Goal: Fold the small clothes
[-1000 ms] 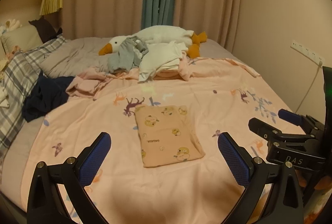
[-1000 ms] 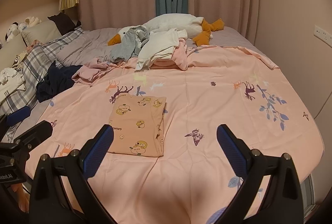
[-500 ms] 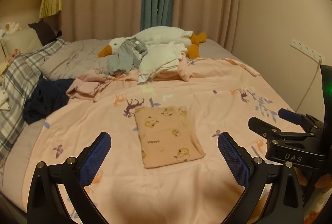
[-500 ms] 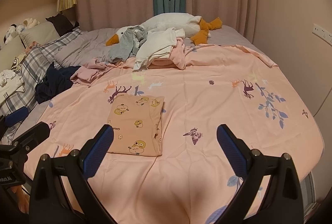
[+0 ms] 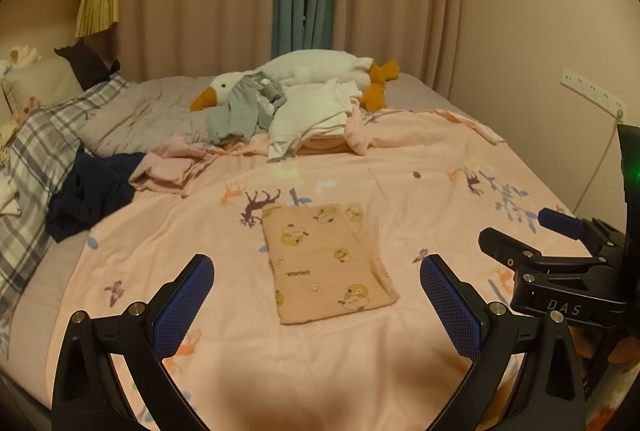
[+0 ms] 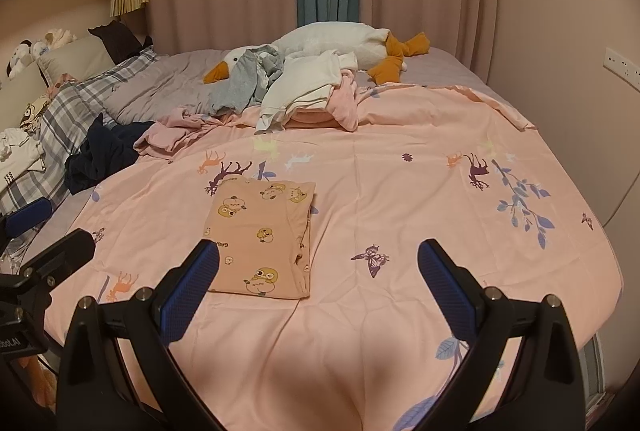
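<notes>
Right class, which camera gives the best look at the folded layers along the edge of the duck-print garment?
The right wrist view: the garment shows its stacked layers along the right edge, near the camera. The left wrist view shows the same garment whole and flat between the open left tongs, but that layered edge is fainter there.

Peach duck-print folded garment [image 5: 326, 261], pink animal-print sheet [image 5: 420, 175], grey-white plaid pillow [image 5: 36, 151]

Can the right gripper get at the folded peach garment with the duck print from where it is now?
Probably yes. The right gripper is open and holds nothing, and the folded garment lies flat on the pink sheet just ahead, slightly to its left. Nothing lies between them; the left gripper hangs apart.
</notes>
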Demonstrator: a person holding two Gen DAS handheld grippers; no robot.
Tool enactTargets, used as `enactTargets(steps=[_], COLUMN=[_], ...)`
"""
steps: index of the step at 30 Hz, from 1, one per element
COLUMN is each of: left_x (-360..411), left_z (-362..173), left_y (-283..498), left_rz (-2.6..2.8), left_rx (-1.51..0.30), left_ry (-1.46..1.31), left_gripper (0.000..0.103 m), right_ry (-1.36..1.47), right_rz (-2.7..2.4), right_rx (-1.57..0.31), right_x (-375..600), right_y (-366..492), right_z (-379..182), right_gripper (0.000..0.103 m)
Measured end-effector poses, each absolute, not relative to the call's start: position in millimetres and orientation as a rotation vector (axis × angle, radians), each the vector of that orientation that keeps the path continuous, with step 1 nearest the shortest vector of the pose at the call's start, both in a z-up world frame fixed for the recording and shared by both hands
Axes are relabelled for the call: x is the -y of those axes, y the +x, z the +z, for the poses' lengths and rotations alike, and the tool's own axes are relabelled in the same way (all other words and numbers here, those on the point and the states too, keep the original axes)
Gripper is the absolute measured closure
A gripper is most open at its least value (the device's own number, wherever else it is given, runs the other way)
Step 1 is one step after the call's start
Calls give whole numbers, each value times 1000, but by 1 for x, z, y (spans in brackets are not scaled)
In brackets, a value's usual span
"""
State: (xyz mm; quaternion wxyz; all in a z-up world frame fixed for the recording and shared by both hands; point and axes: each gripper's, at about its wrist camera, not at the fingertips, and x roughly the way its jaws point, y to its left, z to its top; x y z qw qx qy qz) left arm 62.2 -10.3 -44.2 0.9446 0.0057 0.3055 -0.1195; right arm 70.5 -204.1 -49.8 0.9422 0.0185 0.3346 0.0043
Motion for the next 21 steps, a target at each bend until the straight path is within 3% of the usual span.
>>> enactTargets(steps=[21], left_x=[4], left_z=[-49], left_y=[64], left_rz=[-244], left_rx=[-638], left_ry=[20], left_gripper=[1], right_ry=[23], right_rz=[8], right_rx=[-687], right_x=[201], right_y=[70], right_z=[-54], right_gripper=[3])
